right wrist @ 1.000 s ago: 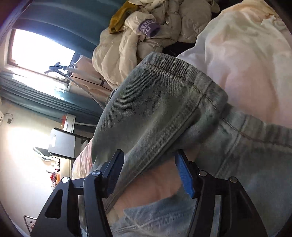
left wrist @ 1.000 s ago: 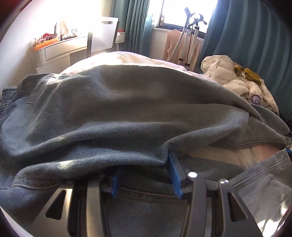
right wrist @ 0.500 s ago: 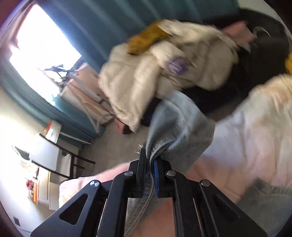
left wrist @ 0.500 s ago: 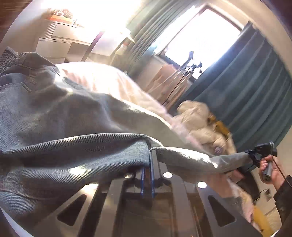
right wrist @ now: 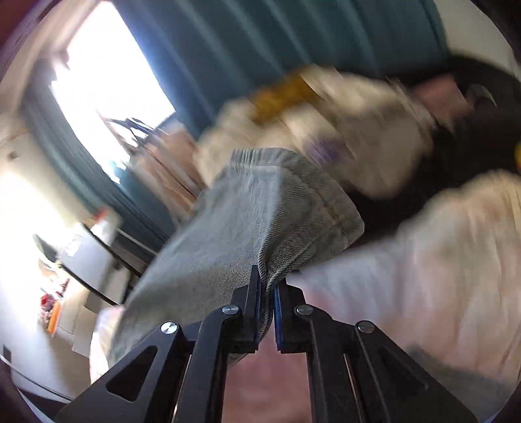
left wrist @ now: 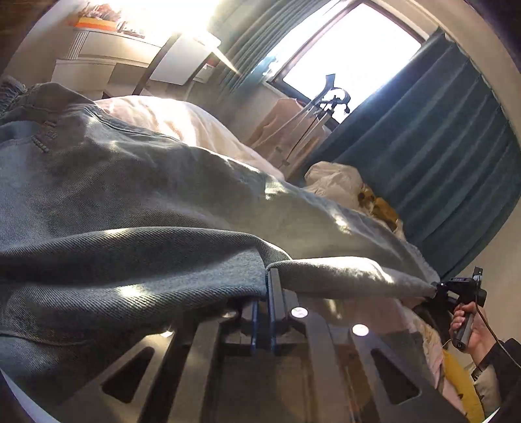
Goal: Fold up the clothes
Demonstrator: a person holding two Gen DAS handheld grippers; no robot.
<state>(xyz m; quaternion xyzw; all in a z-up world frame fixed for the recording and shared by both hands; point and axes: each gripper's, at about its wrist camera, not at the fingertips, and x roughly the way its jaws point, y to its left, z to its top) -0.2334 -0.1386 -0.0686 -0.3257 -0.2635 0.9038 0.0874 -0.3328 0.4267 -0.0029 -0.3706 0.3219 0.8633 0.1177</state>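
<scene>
The left hand-held gripper (left wrist: 263, 312) has black, triangle-cut linkage arms with round silver screws and blue pads. The right hand-held gripper (right wrist: 267, 293) is built alike. The person's hand (left wrist: 469, 328) emerges from a dark sleeve (left wrist: 504, 358), a thin black cable alongside.

Nothing readable here, honestly. The right wrist view is smeared with blur; there's a purple patch (right wrist: 325, 149) on the cream jacket (right wrist: 368, 136) that could carry lettering, but it's just a smudge. The left wrist view is sharper, yet the clutter on the desk (left wrist: 97, 24) is too small to show any writing.
</scene>
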